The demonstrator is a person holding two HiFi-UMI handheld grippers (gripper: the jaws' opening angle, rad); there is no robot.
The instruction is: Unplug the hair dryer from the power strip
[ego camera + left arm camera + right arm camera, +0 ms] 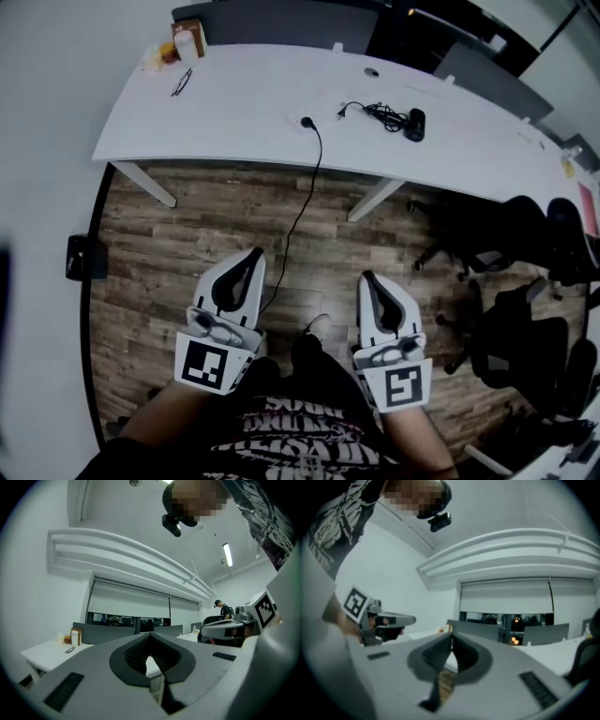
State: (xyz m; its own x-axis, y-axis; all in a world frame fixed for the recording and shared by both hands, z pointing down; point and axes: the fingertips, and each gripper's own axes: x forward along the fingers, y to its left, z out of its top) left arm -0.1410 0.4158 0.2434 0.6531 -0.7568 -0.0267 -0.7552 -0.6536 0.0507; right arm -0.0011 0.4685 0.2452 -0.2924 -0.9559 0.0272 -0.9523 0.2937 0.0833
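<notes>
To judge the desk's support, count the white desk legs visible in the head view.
2. One leg stands under the left end of the tabletop; the second leg stands under its middle, right of the hanging black cable. Others may be hidden beneath the tabletop.

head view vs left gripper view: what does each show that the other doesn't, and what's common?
Head view only: the hair dryer lying on the desk beside its bundled cord, a black cable dropping from the desk to the wood floor, and office chairs.

Left gripper view only: the ceiling light, roller blinds and a person standing in the background.

Both: the white desk, the glasses near its corner, the right gripper, and the left gripper, its fingers together with nothing between them.
</notes>
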